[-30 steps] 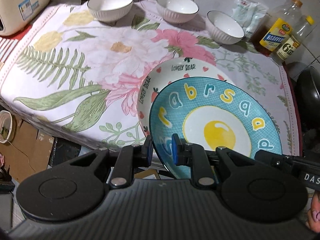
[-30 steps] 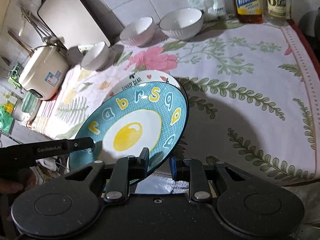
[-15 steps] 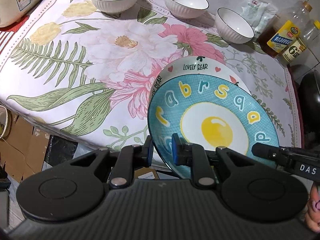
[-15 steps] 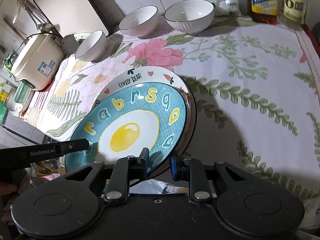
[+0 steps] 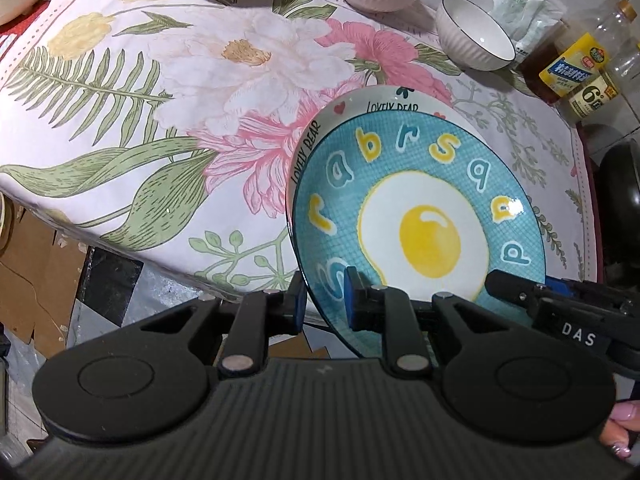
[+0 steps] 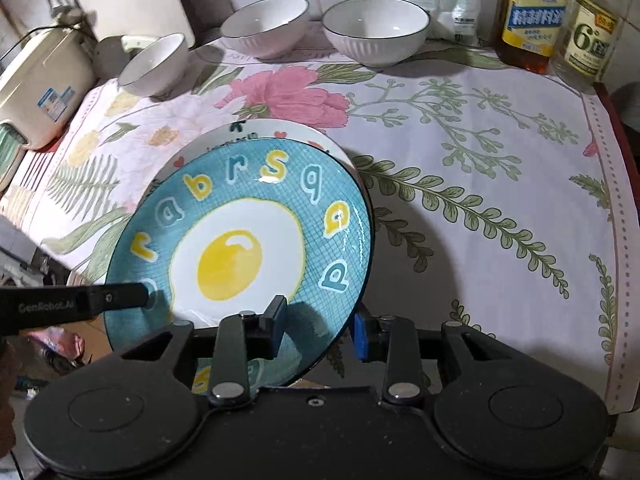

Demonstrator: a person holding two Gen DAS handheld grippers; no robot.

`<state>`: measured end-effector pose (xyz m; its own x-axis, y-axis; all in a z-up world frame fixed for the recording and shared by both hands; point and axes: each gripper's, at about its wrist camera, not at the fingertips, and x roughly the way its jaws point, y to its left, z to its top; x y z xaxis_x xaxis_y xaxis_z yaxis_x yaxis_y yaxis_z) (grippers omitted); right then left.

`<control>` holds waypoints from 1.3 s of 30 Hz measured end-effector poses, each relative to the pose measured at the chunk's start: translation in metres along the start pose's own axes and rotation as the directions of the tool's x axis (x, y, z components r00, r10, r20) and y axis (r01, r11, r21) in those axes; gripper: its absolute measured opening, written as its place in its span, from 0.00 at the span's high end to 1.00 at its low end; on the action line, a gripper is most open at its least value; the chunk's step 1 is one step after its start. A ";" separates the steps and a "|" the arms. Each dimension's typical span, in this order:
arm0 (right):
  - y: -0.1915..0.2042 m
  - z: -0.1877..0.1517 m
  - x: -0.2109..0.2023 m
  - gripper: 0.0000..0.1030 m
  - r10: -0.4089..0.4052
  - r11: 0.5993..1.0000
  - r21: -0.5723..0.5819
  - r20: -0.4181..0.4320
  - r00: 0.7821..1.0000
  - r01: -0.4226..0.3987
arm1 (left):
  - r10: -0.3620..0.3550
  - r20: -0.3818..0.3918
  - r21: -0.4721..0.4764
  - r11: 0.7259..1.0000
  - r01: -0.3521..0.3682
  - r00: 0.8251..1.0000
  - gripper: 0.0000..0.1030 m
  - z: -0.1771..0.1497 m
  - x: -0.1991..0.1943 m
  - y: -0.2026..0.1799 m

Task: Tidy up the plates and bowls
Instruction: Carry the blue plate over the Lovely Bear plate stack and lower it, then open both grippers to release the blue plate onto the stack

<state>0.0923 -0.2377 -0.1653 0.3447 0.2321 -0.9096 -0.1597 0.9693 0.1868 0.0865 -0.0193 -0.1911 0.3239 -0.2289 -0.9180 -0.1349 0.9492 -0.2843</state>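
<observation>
A blue plate with a fried-egg picture and letters (image 5: 424, 216) (image 6: 248, 240) lies over a white "LOVELY BEAR" plate (image 5: 352, 106) (image 6: 256, 130) on the floral tablecloth. My left gripper (image 5: 323, 302) is shut on the blue plate's near left rim. My right gripper (image 6: 318, 330) is shut on its near right rim. Each gripper shows in the other's view, the right one (image 5: 560, 304) and the left one (image 6: 80, 300). Three white ribbed bowls (image 6: 154, 66) (image 6: 266, 26) (image 6: 376, 28) stand in a row at the back of the table.
A rice cooker (image 6: 36, 88) stands at the back left. An oil bottle (image 6: 532, 12), a vinegar bottle (image 6: 588, 36) and a plastic packet (image 5: 524, 12) stand at the back right. A dark pan (image 5: 620, 196) sits off the table's right edge. The table's front edge (image 5: 168, 268) drops to cardboard.
Both grippers carried the blue plate forward and down over the white plate, which is now mostly covered. The bowls look closer.
</observation>
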 end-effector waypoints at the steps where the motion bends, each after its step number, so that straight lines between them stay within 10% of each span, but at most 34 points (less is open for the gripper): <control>1: 0.000 0.000 0.002 0.62 -0.005 1.000 0.011 0.002 1.000 0.005 | 0.007 -0.001 0.002 1.000 -0.007 1.000 0.84 0.000 0.001 -0.001; 23: 0.035 -0.009 0.013 0.48 -0.253 0.952 -0.151 0.104 0.962 0.267 | 0.073 0.006 0.104 0.992 -0.073 0.997 0.83 0.002 -0.007 -0.011; 39: 0.060 -0.016 -0.081 0.34 -0.152 0.970 -0.169 0.134 0.979 0.174 | 0.056 0.012 0.270 0.961 -0.057 0.998 0.65 -0.022 -0.091 -0.022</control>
<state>0.0405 -0.1997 -0.0867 0.4858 0.0904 -0.8694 -0.2512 0.9671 -0.0398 0.0393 -0.0237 -0.1077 0.3266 -0.1728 -0.9292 0.1043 0.9837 -0.1463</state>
